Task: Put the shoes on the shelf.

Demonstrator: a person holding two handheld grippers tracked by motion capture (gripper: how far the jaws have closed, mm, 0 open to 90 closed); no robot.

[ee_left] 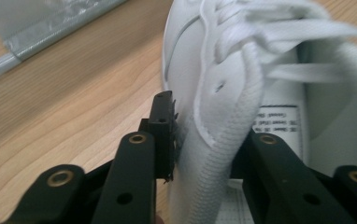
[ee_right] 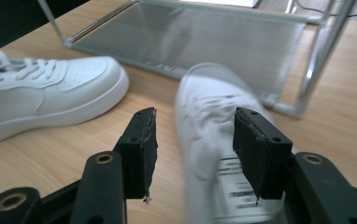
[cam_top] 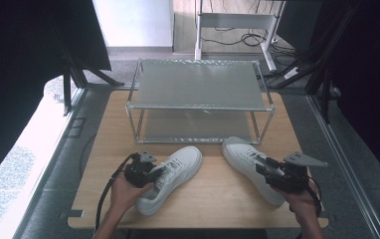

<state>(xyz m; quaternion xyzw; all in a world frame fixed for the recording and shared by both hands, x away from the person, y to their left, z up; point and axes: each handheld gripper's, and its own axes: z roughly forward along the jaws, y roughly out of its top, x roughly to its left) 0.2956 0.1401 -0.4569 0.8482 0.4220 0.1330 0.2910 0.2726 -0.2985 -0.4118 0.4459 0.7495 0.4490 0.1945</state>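
Two white sneakers lie on the wooden table [cam_top: 213, 196]. The left sneaker [cam_top: 180, 169] [ee_left: 223, 56] points up and to the right. My left gripper [cam_top: 154, 174] [ee_left: 209, 126] is shut on the padded side wall near its heel, one jaw outside and one inside the shoe. The right sneaker [cam_top: 245, 157] [ee_right: 204, 107] points up and to the left and looks blurred up close. Over its rear half my right gripper [cam_top: 263, 168] [ee_right: 196, 114] stands open, straddling it. Bare wood shows between the left pad [ee_right: 144, 140] and the shoe. The left sneaker [ee_right: 50, 88] lies farther off in the right gripper view.
A two-tier metal rack [cam_top: 198, 84] [ee_left: 36, 28] [ee_right: 190, 37] with mesh shelves stands at the back of the table, just beyond the shoes' toes. Bare wood lies between and in front of the shoes. Cables and a desk frame [cam_top: 237, 30] sit on the floor behind.
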